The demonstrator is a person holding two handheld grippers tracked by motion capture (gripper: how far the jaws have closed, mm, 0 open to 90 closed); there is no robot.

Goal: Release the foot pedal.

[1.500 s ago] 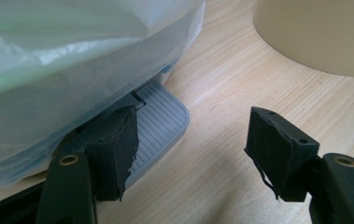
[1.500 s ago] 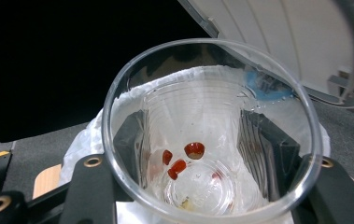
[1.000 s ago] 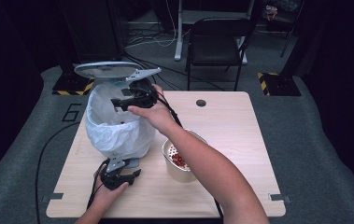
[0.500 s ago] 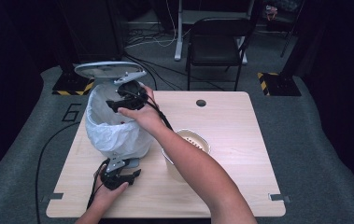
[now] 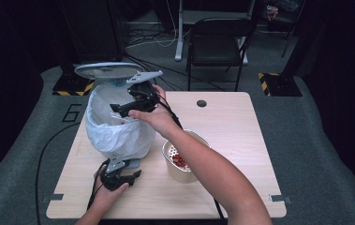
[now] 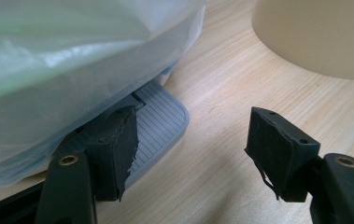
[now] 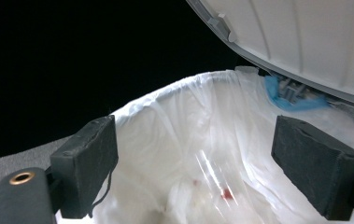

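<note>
The counter [image 5: 240, 140] is pale wood with a fine matt grain. The bin liner [image 5: 114, 136] is thin, translucent white plastic, crinkled and faintly glossy; the bin lid [image 5: 105, 70] is smooth grey-white plastic. The pedal [image 6: 160, 123] is ribbed grey plastic. Both grippers' pads [image 7: 322, 168] look like matt black foam, frayed at the edges. The cup [image 5: 182, 171] looks like matt cream paper.

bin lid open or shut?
Open: the grey round plastic lid stands raised above the white-bagged bin, and the right gripper view looks straight into the liner.
</note>
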